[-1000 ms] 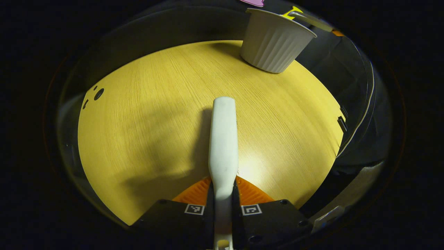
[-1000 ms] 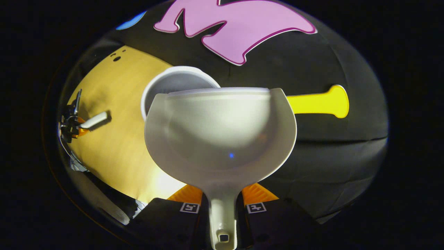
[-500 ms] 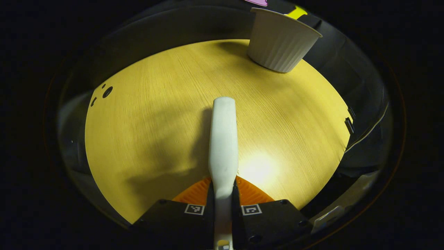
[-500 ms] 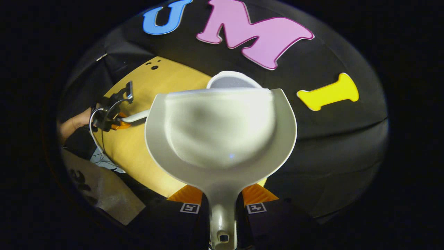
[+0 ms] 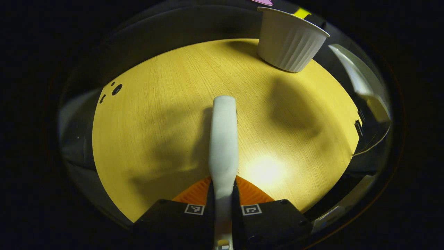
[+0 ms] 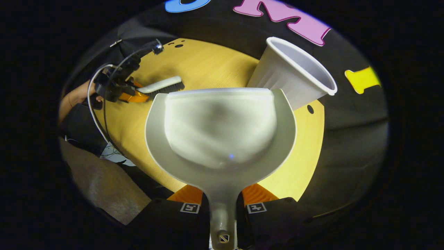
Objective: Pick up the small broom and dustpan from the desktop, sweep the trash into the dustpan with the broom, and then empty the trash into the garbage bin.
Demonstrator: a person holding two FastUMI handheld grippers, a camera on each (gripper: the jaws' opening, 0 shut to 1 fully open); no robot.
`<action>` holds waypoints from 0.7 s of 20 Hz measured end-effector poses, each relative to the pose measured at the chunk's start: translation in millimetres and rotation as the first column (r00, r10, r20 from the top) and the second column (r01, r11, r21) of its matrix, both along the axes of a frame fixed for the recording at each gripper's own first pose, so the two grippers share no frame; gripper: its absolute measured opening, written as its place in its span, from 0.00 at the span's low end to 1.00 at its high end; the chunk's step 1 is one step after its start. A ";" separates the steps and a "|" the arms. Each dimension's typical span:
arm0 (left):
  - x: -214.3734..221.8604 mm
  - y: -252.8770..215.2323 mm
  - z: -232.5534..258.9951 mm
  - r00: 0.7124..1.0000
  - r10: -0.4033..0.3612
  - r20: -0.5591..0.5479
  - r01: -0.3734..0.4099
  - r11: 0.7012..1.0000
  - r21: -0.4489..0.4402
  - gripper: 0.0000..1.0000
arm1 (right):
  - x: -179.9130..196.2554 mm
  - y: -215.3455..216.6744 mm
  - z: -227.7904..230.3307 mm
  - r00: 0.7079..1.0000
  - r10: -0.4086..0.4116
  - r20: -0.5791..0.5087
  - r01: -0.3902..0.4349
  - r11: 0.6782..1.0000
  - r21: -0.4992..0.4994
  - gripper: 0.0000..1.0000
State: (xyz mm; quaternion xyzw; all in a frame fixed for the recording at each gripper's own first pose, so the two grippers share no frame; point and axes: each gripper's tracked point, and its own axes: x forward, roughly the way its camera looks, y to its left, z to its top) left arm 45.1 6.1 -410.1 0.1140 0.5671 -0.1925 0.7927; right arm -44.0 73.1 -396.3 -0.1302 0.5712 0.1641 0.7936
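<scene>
Dustpan [image 6: 221, 132], stiff light plastic, clamped at its handle by right gripper [image 6: 223, 205] fingers near garbage bin [image 6: 293, 74]; left gripper [image 5: 223, 205] fingers pinch broom [image 5: 223, 139] handle.

White ribbed bin [image 5: 290, 41], yellow wood-grain desktop [image 5: 166, 104]

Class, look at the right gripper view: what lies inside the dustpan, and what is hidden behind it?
The dustpan looks empty, with no trash in its bowl. Behind it stand the garbage bin, the desktop and the broom; it covers the bin's base and part of the desktop.
</scene>
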 end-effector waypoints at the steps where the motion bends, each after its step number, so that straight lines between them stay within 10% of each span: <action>1: -1.7 0.2 0.2 1.000 0.002 0.000 -0.002 1.000 0.005 0.24 | 1.2 4.6 -17.0 1.000 -0.007 -0.005 0.007 1.000 0.000 0.31; 14: -6.9 -0.1 -9.8 0.999 0.030 -0.029 -0.028 0.998 0.050 0.27 | 7.8 40.6 -127.5 0.992 -0.103 -0.073 0.106 0.993 0.044 0.35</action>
